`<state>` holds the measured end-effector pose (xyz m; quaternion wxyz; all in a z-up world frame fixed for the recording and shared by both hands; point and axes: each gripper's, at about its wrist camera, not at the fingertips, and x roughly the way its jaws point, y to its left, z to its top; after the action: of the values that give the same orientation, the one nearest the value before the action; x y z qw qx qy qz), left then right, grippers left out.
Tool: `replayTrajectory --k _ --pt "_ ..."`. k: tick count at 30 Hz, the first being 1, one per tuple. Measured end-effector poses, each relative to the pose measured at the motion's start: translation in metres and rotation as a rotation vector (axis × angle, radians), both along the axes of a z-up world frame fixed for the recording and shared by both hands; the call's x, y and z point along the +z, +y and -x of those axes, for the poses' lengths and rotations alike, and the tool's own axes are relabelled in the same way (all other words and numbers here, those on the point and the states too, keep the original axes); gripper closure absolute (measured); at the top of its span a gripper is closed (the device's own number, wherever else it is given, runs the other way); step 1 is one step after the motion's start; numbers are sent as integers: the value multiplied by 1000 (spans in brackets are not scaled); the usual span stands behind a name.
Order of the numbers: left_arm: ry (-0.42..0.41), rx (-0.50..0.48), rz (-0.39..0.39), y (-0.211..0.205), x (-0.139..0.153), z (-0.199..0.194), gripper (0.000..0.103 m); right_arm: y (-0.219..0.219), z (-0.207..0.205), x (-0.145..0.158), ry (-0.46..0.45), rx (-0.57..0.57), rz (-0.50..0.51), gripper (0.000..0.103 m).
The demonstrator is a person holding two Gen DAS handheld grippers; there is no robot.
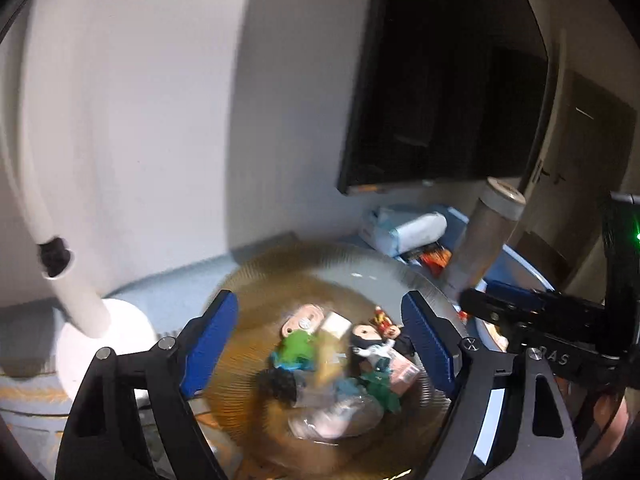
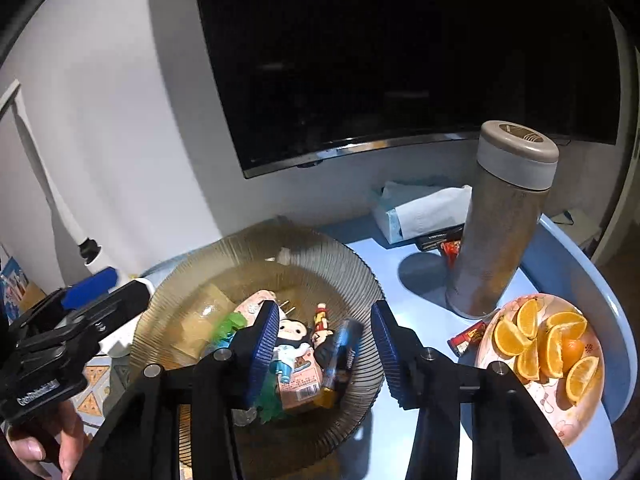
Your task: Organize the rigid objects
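A ribbed amber glass bowl (image 2: 320, 256) sits on the blue table and holds several small toys and packets: a big-headed figurine (image 2: 291, 332), a green toy (image 2: 232, 322), a pink packet (image 2: 300, 388) and a blue tube (image 2: 343, 346). The bowl (image 1: 256, 276) also shows blurred in the left wrist view. My left gripper (image 1: 320, 340) is open above the bowl. My right gripper (image 2: 326, 354) is open over the bowl's right part, empty. It also shows at the right edge of the left wrist view (image 1: 500, 300).
A tall grey thermos (image 2: 500, 224) stands right of the bowl. A plate of orange wedges (image 2: 544, 344) sits at the right. A tissue pack (image 2: 420, 208) and red wrappers (image 2: 468, 336) lie behind. A white lamp base (image 1: 100, 344) stands left. A dark screen (image 2: 400, 60) hangs behind.
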<state>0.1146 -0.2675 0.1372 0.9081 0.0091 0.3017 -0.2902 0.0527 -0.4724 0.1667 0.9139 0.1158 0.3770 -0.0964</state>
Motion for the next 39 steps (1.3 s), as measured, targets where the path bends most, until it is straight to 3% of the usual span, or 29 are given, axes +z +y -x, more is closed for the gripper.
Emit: replayTrajectory --k 5,7,14,16,20,25,28,31,33,39 --pt "17 39 6 42 13 15 20 11 17 7 -1 31 -76 54" --pt "7 61 11 65 21 27 20 22 27 11 -3 44 -116 41" --pt "-45 188 1 162 44 93 11 102 65 28 -10 197 -118 40" --pt "-52 223 34 190 51 113 0 132 74 32 -14 247 -116 40" --pt "-31 295 167 243 54 149 1 186 92 35 -34 335 -114 38" --pt "53 504 68 272 16 172 1 236 116 19 -51 390 -82 28" --pt "89 495 19 271 -16 175 1 255 123 3 -40 381 -36 18" --pt "30 511 -121 247 -44 174 1 269 121 -17 -37 359 62 17" --pt "35 502 -169 237 -62 171 1 277 117 -38 -1 336 133 17" --pt "80 556 -182 236 -96 172 1 271 110 -72 34 321 136 17"
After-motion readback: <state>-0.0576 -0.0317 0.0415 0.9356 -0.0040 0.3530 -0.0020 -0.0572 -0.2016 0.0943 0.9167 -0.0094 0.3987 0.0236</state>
